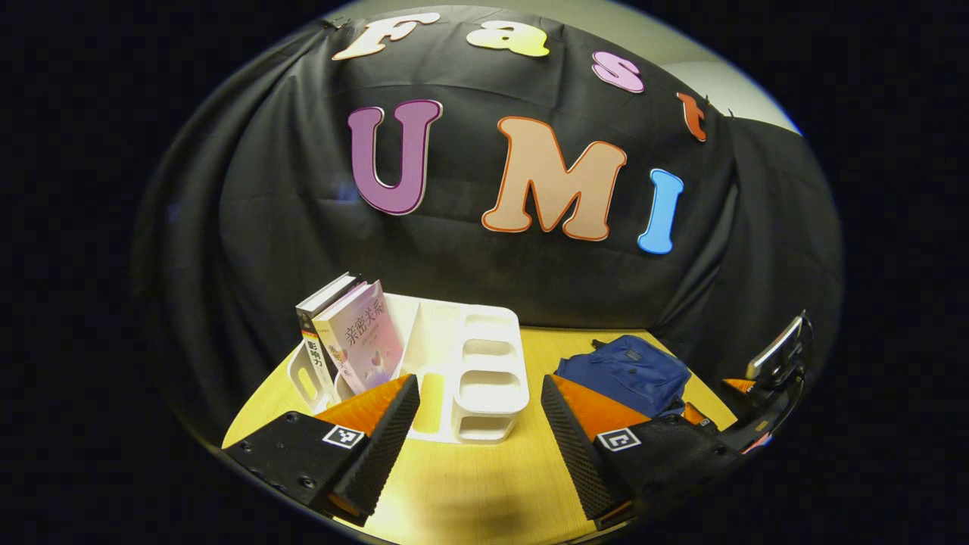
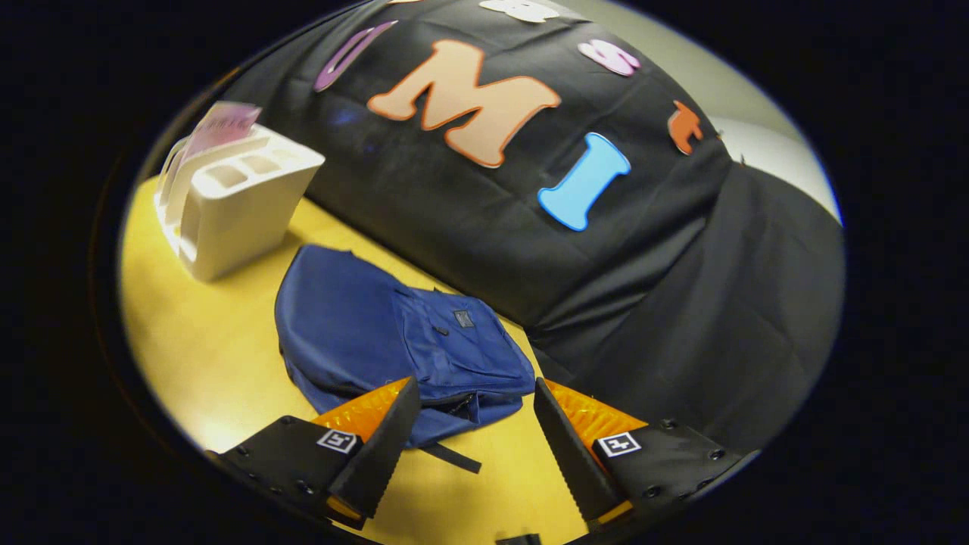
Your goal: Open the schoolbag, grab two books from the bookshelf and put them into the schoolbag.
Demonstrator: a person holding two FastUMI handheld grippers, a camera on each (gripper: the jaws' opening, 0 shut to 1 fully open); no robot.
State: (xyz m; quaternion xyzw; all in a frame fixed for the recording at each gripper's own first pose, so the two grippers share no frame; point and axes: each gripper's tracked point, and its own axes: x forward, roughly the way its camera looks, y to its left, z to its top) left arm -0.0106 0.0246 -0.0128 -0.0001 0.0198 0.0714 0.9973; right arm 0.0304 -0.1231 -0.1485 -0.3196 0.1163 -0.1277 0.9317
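Left gripper (image 1: pixel 479 424) fingers apart, facing white bookshelf (image 1: pixel 484 371) holding two books (image 1: pixel 352 333); right gripper (image 2: pixel 475 431) fingers apart above blue schoolbag (image 2: pixel 356 325) lying on counter (image 2: pixel 197 333).

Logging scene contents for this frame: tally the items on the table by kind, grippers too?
Books: 2, standing in the rack
White bookshelf rack: 1
Blue schoolbag: 1, lying flat
Grippers: 2, left gripper and right gripper, both open
Total: 6
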